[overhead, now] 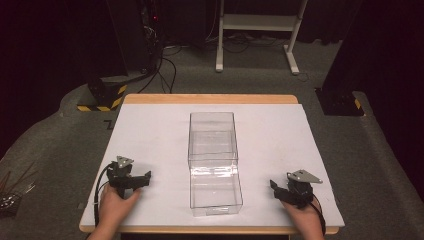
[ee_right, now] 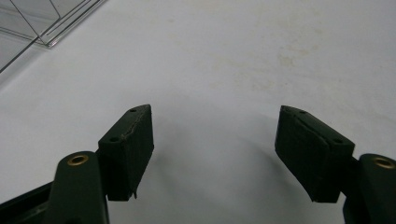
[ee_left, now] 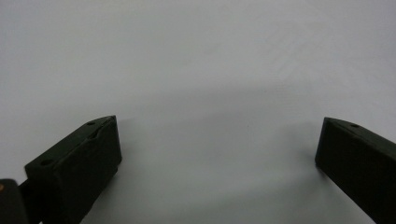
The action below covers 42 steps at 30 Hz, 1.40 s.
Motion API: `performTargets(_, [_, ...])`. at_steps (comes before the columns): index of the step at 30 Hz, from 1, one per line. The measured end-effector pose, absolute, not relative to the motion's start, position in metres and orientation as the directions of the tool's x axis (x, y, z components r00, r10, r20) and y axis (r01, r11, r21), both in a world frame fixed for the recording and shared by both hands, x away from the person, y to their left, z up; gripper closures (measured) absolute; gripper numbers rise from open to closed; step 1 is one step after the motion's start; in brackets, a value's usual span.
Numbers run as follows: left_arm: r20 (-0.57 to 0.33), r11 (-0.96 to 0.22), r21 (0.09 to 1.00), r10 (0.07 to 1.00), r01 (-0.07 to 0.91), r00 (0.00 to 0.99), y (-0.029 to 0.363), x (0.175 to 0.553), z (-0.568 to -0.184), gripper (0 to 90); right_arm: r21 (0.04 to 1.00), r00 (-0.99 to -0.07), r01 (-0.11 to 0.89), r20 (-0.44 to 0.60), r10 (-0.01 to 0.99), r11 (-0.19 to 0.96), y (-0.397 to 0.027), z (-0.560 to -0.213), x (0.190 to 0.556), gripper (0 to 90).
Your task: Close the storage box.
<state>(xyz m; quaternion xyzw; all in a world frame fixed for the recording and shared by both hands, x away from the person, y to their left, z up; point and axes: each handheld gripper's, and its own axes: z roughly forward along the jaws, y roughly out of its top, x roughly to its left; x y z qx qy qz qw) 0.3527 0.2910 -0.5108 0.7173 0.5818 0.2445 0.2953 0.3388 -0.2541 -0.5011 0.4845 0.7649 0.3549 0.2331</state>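
I am resting my left gripper [overhead: 136,180] and right gripper [overhead: 280,192] on the bench [overhead: 150,130] either side of the clear box [overhead: 214,165], fingers [ee_right: 133,149] released, empty, ready to reach it.

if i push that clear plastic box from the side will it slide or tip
The clear rectangular plastic box probably slides rather than tips: it lies long and low on the smooth white tabletop. It holds nothing, so it is likely light. Its thin rigid walls look slick and may crack if squeezed.

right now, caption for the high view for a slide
Clear plastic box at the middle of a white table, left gripper and right gripper resting either side, both empty.
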Motion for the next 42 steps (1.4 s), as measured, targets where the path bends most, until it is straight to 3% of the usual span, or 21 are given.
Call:
performTargets(22, [0.009,-0.150,0.708,0.979,0.690,0.203,0.291,0.353,-0.511,0.6,0.771,-0.425,0.578,0.002,0.905,0.269,-0.254,-0.501,0.338,28.4])
performTargets(42, [0.008,-0.150,0.708,0.979,0.690,0.204,0.291,0.353,-0.511,0.6,0.812,-0.455,0.519,-0.005,0.890,0.269,-0.250,-0.487,0.325,28.0])
